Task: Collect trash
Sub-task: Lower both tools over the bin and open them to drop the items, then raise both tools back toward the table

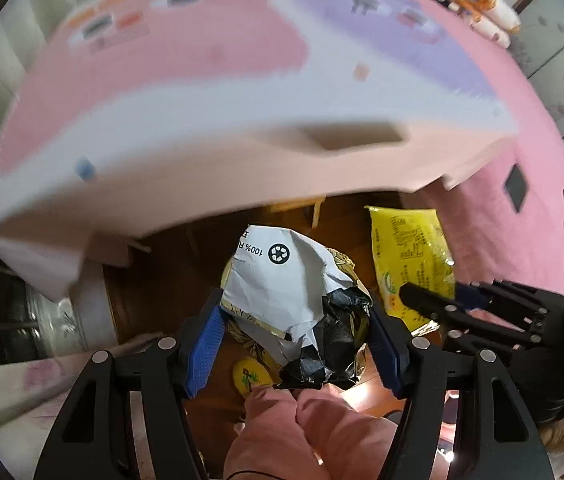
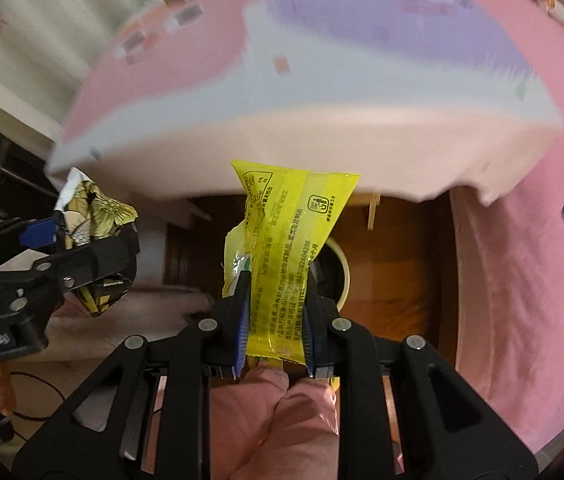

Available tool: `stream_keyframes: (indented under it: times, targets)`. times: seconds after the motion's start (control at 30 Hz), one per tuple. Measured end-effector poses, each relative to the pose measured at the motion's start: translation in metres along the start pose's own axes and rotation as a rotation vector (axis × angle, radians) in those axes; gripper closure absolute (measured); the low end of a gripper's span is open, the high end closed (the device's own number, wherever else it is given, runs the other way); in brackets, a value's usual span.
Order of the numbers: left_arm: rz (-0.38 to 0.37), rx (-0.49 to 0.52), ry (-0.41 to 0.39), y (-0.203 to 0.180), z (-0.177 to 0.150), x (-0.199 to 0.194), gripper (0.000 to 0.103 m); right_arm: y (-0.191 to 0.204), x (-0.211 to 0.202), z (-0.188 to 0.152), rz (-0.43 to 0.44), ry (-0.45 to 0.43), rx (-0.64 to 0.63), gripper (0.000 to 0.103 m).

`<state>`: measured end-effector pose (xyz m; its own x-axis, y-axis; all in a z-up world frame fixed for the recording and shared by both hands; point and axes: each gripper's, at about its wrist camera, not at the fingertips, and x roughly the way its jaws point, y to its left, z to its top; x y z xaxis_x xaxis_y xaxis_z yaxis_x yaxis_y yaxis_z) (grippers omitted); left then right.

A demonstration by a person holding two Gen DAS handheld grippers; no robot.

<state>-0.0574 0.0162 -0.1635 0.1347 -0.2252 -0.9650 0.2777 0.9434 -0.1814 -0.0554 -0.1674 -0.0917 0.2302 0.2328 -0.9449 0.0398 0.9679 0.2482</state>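
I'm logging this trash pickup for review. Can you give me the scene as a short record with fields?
left gripper: shut on crumpled white, black and floral paper wrapper
right gripper: shut on yellow printed plastic packet
below the packet: round cream-rimmed bin on brown floor, partly hidden
ahead: blurred pink, white and lilac table

Pink table (image 2: pixel 322 136) edge close ahead; open floor (image 2: pixel 402 248) gap beneath, bin (image 2: pixel 344 276) there.

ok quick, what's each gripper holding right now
Left gripper: shut on the crumpled wrapper.
Right gripper: shut on the yellow packet.
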Motion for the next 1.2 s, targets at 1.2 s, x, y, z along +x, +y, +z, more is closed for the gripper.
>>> stream_keyframes:
  times: [1.2]
  targets:
    - [0.071,-0.05,0.045,0.034,-0.019,0.122,0.012,-0.048,0.171,-0.037,-0.041,0.175,0.128,0.049]
